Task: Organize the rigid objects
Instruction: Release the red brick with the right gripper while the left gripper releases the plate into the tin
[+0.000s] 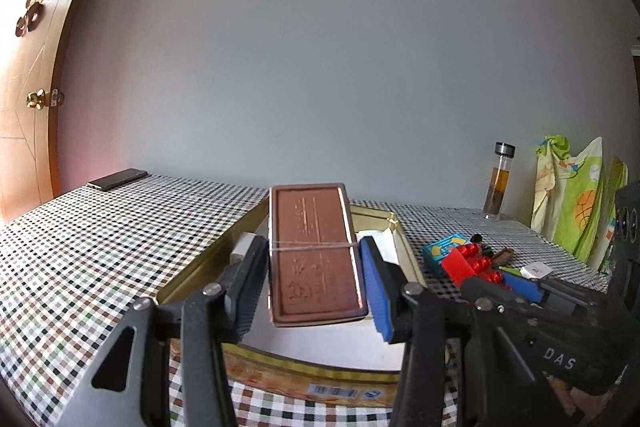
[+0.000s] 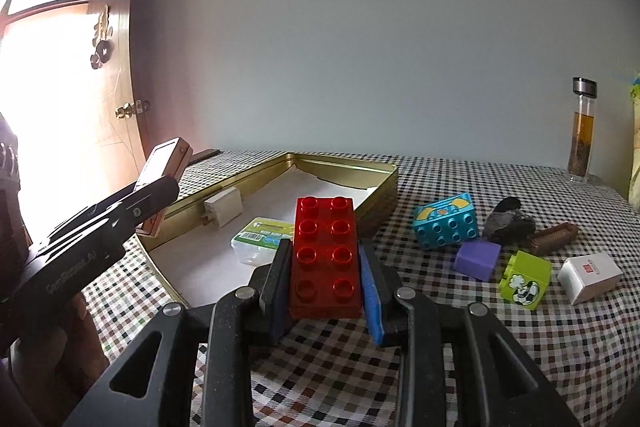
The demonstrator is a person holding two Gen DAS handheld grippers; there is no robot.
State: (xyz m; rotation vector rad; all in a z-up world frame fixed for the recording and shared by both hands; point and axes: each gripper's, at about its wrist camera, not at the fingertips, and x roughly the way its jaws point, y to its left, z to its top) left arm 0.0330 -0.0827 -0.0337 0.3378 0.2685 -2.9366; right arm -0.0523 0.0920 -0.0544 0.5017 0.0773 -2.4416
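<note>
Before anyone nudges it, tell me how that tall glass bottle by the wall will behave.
The glass bottle is tall and narrow on a small base, so it probably tips easily. Clear walls suggest fragile and slick. It looks roughly half full, so likely fairly heavy.

Embossed lettering on the brown tin [image 1: 316,251] unreadable; dark lump [image 2: 508,223] beside the brush [image 2: 552,238] unidentifiable.

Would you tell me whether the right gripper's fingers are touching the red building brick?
Touching. In the right wrist view the red brick sits clamped between the right gripper, with both fingers pressed flush against its long sides and no gap visible.
</note>
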